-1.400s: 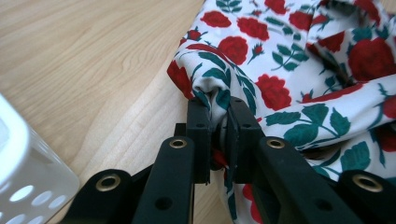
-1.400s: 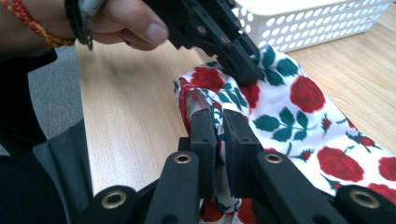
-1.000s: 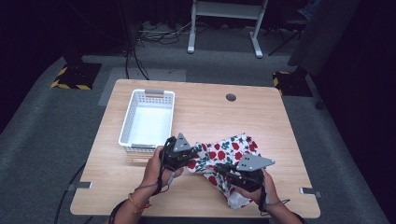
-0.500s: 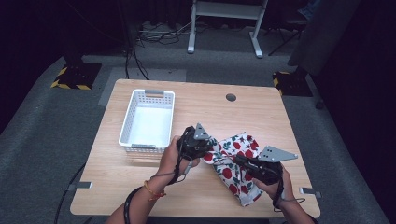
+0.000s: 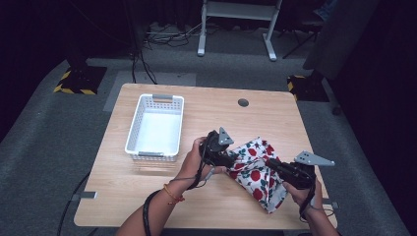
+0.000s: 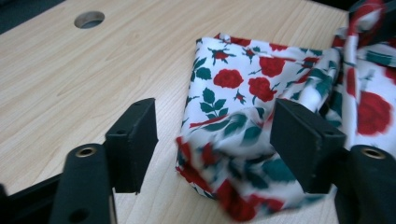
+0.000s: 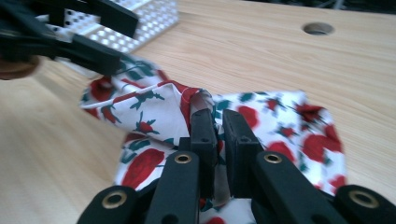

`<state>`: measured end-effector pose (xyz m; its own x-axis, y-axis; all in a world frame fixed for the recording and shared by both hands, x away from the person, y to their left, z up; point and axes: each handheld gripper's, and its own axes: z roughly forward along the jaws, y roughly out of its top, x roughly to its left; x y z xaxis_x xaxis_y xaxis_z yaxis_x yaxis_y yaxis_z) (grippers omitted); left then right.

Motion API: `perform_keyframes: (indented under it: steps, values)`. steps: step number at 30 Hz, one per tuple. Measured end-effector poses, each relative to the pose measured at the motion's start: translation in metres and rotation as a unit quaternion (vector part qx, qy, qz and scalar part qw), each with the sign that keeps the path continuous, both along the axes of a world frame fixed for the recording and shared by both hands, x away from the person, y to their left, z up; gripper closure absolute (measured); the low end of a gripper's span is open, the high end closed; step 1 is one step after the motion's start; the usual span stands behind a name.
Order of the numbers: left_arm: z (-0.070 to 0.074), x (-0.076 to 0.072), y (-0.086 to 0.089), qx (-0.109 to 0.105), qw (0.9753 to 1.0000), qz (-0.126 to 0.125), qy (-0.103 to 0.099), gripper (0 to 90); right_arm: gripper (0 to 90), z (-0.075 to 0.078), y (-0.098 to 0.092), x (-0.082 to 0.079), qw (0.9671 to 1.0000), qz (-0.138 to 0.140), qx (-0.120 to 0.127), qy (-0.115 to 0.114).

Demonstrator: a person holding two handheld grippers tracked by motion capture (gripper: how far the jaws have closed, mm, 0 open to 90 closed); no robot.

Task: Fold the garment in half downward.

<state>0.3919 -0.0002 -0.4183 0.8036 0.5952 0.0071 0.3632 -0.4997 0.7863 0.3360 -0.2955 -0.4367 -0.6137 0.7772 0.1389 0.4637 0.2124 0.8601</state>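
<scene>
Red roses on white cloth mark the one floral cloth (image 5: 258, 169), which lies on the right half of the pale wooden bench (image 5: 221, 113) in the high view. One white basket (image 5: 155, 127) stands to its left, well apart from it, and one round hole (image 5: 243, 103) is cut in the bench top. Two hand-held grippers are at work: the left hand-held gripper (image 5: 230, 158) sits at the cloth's left edge and the right hand-held gripper (image 5: 271, 163) lies over its middle. Compared with half a second ago, the cloth is drawn out longer toward the bench's near right corner, and the right hand has shifted to the right.

From the left gripper view, the left hand-held gripper (image 6: 215, 135) stands with its jaws wide apart, the cloth's folded corner (image 6: 243, 135) bunched between them and touching the right-hand jaw; neither jaw pinches it.

From the right gripper view, the right hand-held gripper (image 7: 218, 135) has its jaws nearly closed on a raised fold of the cloth (image 7: 196, 100). The basket (image 7: 149, 23) shows beyond, at the top left.
</scene>
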Motion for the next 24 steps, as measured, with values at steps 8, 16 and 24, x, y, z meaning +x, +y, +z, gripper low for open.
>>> perform_keyframes:
  steps: [8,16,24]
  values:
    - [-0.009,-0.020,0.030,-0.010,0.9999,-0.011,-0.004,28.4,83.7,-0.015,-0.024,0.011,0.9987,-0.039,-0.013,0.028]
    - [-0.043,-0.055,0.039,0.024,0.9983,-0.052,0.016,28.3,79.4,-0.024,-0.039,0.012,0.9953,-0.064,-0.061,0.038]
    - [-0.069,-0.082,0.048,0.051,0.9957,-0.071,0.031,27.3,77.3,-0.037,-0.049,0.011,0.9881,-0.067,-0.126,0.057]
